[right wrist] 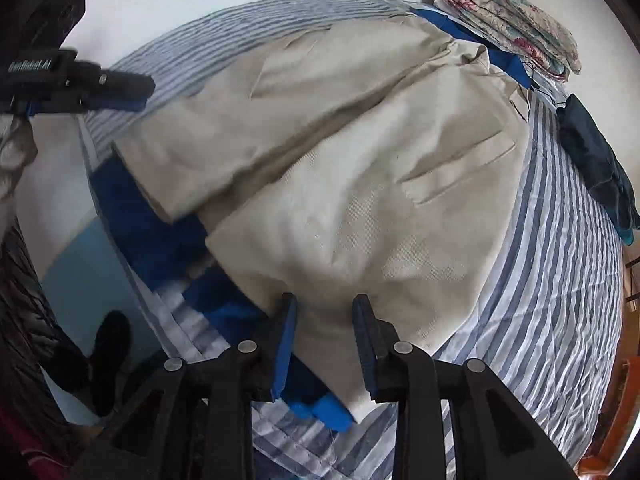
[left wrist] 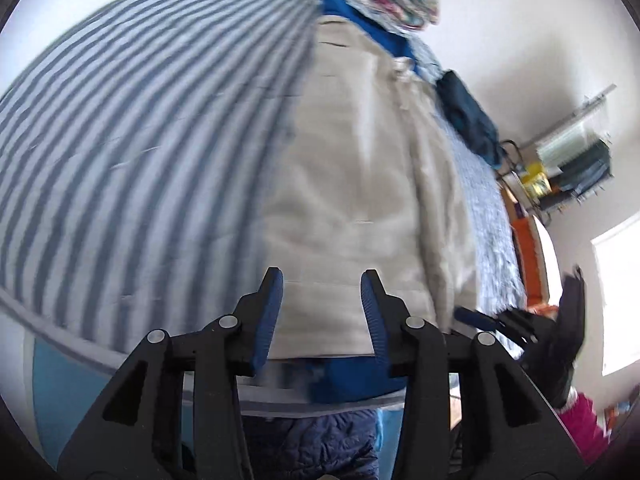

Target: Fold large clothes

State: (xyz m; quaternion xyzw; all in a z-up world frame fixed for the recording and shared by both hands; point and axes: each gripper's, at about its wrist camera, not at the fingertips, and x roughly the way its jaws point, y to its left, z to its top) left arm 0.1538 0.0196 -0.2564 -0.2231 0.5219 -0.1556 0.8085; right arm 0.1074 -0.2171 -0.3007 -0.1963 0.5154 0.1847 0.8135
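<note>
A large beige jacket (left wrist: 360, 168) with blue lining lies spread on a blue-and-white striped bed (left wrist: 140, 120). My left gripper (left wrist: 322, 280) hovers open over the jacket's near hem, with nothing between its blue pads. In the right wrist view the same jacket (right wrist: 360, 184) lies partly folded, one panel over the other, with blue lining (right wrist: 160, 240) showing at its left edge. My right gripper (right wrist: 325, 300) stands open just above the jacket's near corner, and the cloth lies flat beneath it. The left gripper (right wrist: 120, 88) shows at the upper left, beyond the jacket's edge.
A folded floral quilt (right wrist: 512, 20) sits at the far end of the bed. A dark blue garment (right wrist: 600, 168) lies by the bed's right edge. A person's dark shoe (right wrist: 108, 356) stands on the floor at the left. An orange wooden frame (left wrist: 528, 256) and shelves (left wrist: 576, 160) are at the right.
</note>
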